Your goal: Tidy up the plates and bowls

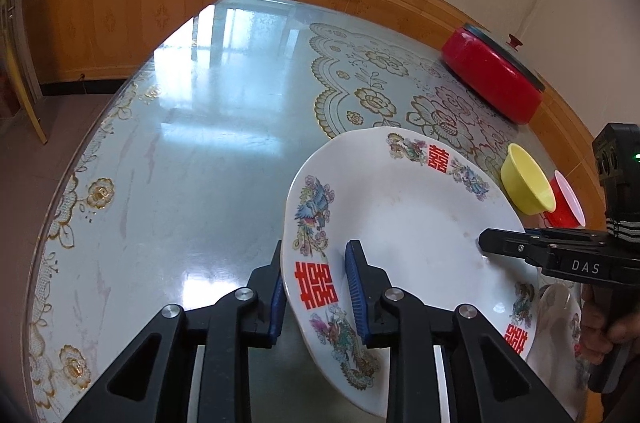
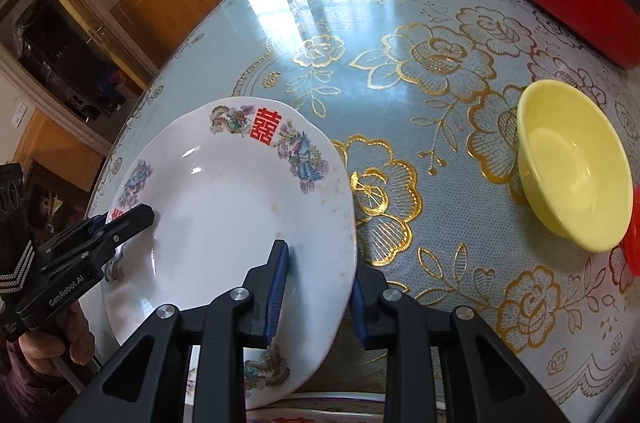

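Both grippers clamped on one white plate (image 1: 404,219), held tilted above the glass-topped table (image 1: 200,143). Left gripper (image 1: 316,287) pinching the rim's left edge, right gripper (image 2: 318,287) biting the opposite rim. Yellow bowl (image 2: 572,163) sitting to the right, red bowl (image 1: 566,201) just beside it. Another plate (image 1: 560,323) lying underneath, near edge.
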The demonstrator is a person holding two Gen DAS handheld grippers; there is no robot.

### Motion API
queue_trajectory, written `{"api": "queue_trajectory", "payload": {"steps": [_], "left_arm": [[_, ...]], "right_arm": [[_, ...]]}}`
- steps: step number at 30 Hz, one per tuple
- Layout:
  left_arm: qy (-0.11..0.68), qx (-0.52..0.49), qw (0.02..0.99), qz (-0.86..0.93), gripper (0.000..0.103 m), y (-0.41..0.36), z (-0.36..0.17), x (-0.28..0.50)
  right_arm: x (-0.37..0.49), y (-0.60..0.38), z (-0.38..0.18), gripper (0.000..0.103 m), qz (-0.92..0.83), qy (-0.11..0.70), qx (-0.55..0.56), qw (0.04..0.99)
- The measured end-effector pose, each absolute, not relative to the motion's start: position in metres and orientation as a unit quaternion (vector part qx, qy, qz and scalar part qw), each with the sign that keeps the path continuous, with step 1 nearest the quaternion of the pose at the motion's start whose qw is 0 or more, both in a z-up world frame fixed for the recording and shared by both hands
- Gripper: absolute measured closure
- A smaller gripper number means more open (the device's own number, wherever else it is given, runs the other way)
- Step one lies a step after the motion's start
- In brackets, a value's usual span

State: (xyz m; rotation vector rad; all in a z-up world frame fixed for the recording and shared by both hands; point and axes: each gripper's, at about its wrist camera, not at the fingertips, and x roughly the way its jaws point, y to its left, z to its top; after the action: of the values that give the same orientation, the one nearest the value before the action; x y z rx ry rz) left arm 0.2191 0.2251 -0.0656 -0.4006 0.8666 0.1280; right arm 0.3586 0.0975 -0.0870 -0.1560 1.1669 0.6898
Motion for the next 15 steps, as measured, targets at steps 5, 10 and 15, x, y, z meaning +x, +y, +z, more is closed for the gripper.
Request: {"api": "queue_trajectory", "payload": {"steps": [5,10,15], "left_arm": [[0.403,-0.195,0.891,0.069,0.076,0.228,-0.057,0.21],[0.387,-0.195,0.899,0.069,0.076,0.227,-0.044,0.2],[0.381,-0.191,0.903,0.062,0.076,0.221,-0.039,0.195]], "right_arm": [[0.351,0.099,-0.079,0.076,0.33,0.529,-0.079,0.777],[0.343,0.098,-0.069,0.076,0.338,0.517,-0.078,0.782],[0.334,0.089,-0.063,0.076,0.34,0.51,-0.08,0.786]]}}
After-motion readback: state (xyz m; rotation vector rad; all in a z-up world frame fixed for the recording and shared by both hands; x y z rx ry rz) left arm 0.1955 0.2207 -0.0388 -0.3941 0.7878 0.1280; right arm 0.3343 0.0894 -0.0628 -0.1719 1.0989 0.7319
